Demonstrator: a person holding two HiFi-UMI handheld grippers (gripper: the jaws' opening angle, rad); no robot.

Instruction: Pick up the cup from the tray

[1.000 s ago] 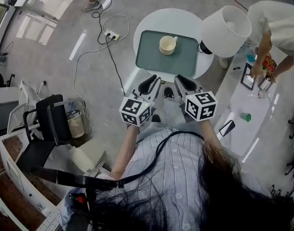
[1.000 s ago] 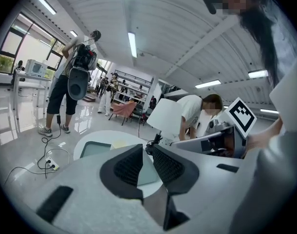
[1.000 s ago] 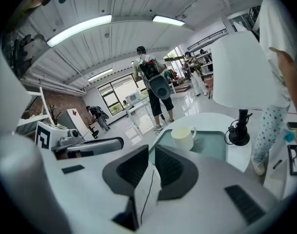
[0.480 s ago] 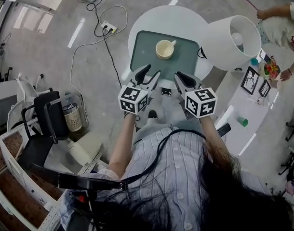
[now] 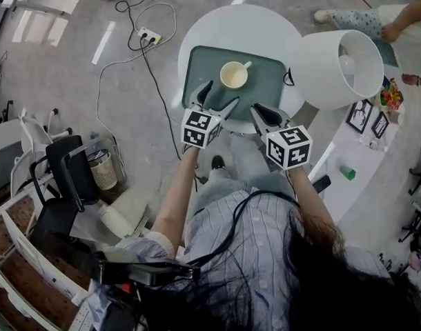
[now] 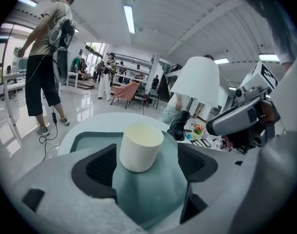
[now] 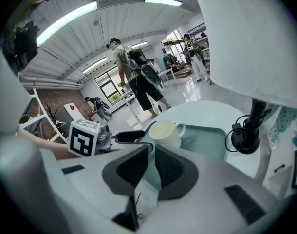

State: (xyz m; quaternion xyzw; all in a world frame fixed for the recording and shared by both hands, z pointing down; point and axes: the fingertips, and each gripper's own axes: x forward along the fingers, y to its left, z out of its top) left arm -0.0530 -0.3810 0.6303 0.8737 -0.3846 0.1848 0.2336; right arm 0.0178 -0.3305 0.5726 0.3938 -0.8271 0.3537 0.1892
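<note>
A cream cup with a handle stands upright on a green tray on a round white table. My left gripper is over the tray's near edge, its jaws opening, tips just short of the cup and not touching it. In the left gripper view the cup sits straight ahead of the left gripper, on the tray. My right gripper hovers at the tray's near right edge, shut and empty. The right gripper view shows the cup beyond the right gripper.
A white table lamp stands at the table's right, its base and cable beside the tray. A white side shelf with picture frames lies to the right. A power strip and cable lie on the floor, and people stand around.
My left gripper moved forward over the tray's near edge and its jaws went from shut to apart. The right gripper kept its place and stayed shut.
</note>
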